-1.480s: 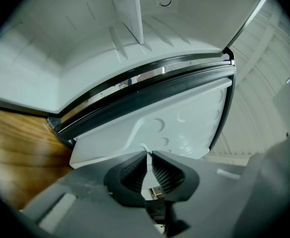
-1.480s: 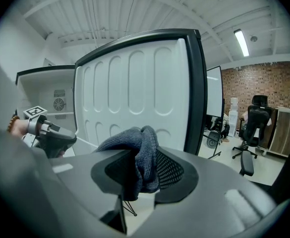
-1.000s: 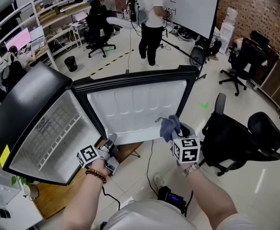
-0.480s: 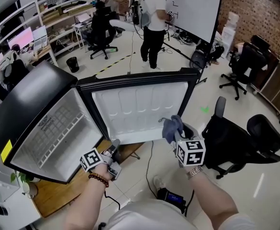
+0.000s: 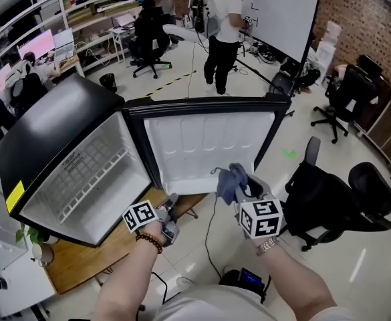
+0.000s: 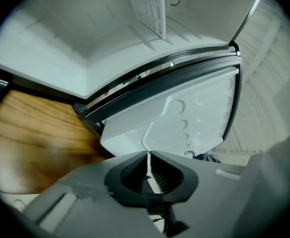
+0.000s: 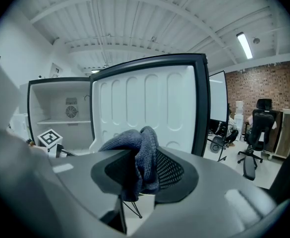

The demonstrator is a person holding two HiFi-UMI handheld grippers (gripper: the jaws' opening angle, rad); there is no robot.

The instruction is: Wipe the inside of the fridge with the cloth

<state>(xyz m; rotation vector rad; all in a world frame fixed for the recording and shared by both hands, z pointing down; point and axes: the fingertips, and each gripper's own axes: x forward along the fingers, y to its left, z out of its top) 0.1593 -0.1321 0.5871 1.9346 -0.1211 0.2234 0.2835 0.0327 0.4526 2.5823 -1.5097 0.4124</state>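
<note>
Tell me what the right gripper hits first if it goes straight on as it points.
Probably the white inner panel of the open fridge door, straight ahead of the right gripper and the cloth it holds; the gap to it is hard to judge.

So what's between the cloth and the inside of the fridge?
In the head view, the open door's lower corner lies between the cloth in the right gripper and the fridge's inside; the left gripper hangs just below.
</note>
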